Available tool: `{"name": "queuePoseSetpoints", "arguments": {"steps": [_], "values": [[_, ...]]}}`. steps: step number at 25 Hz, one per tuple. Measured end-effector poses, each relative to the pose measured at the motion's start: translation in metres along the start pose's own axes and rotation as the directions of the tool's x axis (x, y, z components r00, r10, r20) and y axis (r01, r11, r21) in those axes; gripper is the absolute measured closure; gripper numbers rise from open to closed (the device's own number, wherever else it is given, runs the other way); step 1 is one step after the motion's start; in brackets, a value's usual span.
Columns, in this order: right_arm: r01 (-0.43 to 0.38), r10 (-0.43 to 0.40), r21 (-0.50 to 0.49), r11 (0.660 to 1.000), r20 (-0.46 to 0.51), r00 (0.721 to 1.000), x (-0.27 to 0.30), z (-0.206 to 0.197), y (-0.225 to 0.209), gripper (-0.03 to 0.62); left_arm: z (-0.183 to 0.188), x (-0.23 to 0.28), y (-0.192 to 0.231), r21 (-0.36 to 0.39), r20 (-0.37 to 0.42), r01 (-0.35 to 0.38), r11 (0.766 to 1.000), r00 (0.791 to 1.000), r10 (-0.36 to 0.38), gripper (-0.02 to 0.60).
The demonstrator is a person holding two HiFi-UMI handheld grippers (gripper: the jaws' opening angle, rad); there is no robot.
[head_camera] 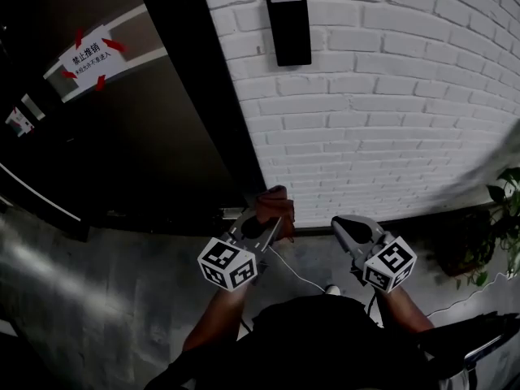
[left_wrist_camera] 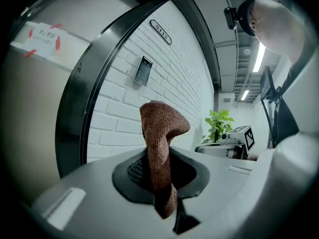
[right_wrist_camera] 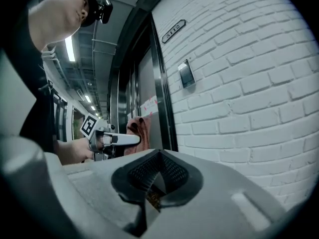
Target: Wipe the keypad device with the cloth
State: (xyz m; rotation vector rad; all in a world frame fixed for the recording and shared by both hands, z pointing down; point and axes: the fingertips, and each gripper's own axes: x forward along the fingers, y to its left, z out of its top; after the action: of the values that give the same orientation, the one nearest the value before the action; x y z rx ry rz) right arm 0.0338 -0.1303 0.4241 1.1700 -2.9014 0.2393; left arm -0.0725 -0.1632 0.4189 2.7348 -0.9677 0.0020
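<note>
One cloth [head_camera: 275, 203] pinched in left gripper [head_camera: 266, 223] | right gripper [head_camera: 341, 223] closed | keypad device [head_camera: 288, 29] well above

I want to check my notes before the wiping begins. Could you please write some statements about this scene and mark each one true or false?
1. The left gripper is shut on the brown cloth. True.
2. The cloth touches the keypad device. False: the device sits higher up, well apart from the cloth.
3. The right gripper holds a second cloth. False: its jaws are together with nothing between them.
4. The keypad device is mounted on the white brick wall. True.
5. A green plant stands on the person's left. False: it is on the right.
</note>
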Motion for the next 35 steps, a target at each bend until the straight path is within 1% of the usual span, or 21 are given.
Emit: {"name": "queuePoseSetpoints", "arguments": {"steps": [2, 5, 7, 9, 13, 16, 22, 24, 26, 32, 35], "values": [[-0.010, 0.010, -0.014, 1.000, -0.015, 1.000, -0.007, 0.003, -0.019, 0.603, 0.003, 0.013, 0.001, 0.003, -0.003, -0.038, 0.999, 0.999, 0.038, 0.518], [-0.046, 0.045, -0.032, 0.998, -0.012, 0.999, -0.017, 0.010, -0.040, 0.603, 0.009, 0.029, 0.002, 0.002, -0.004, -0.087, 0.996, 0.996, 0.087, 0.518], [-0.068, 0.068, -0.037, 0.997, -0.015, 0.998, -0.023, 0.010, -0.053, 0.603, 0.017, 0.040, 0.002, 0.000, 0.002, -0.112, 0.994, 0.994, 0.112, 0.518], [-0.075, 0.074, -0.029, 0.997, -0.024, 0.997, -0.026, 0.007, -0.067, 0.603, 0.030, 0.052, 0.001, 0.016, 0.007, -0.121, 0.992, 0.993, 0.121, 0.518], [-0.088, 0.088, -0.012, 0.996, -0.009, 0.996, -0.026, 0.009, -0.076, 0.603, 0.070, 0.069, -0.001, 0.092, 0.007, -0.109, 0.990, 0.994, 0.109, 0.518], [-0.085, 0.085, -0.017, 0.996, 0.006, 0.996, -0.020, 0.015, -0.079, 0.603, 0.112, 0.078, 0.003, 0.139, 0.039, -0.092, 0.986, 0.995, 0.087, 0.520], [-0.063, 0.064, -0.023, 0.998, 0.037, 0.997, -0.008, 0.025, -0.076, 0.603, 0.203, 0.097, 0.002, 0.229, 0.096, -0.024, 0.973, 0.995, 0.002, 0.520], [-0.059, 0.059, -0.025, 0.998, 0.039, 0.997, -0.002, 0.029, -0.074, 0.603, 0.232, 0.103, -0.002, 0.238, 0.122, 0.010, 0.971, 0.992, -0.040, 0.520], [-0.063, 0.064, -0.032, 0.998, 0.034, 0.997, 0.003, 0.030, -0.070, 0.603, 0.257, 0.107, -0.002, 0.244, 0.145, 0.026, 0.969, 0.987, -0.063, 0.520], [-0.092, 0.092, -0.074, 0.993, -0.001, 0.996, 0.021, 0.034, -0.065, 0.603, 0.325, 0.125, 0.016, 0.267, 0.232, -0.002, 0.964, 0.971, -0.062, 0.520], [-0.101, 0.098, -0.099, 0.990, -0.029, 0.995, 0.027, 0.037, -0.061, 0.603, 0.348, 0.136, 0.021, 0.278, 0.257, -0.029, 0.960, 0.965, -0.045, 0.520]]}}
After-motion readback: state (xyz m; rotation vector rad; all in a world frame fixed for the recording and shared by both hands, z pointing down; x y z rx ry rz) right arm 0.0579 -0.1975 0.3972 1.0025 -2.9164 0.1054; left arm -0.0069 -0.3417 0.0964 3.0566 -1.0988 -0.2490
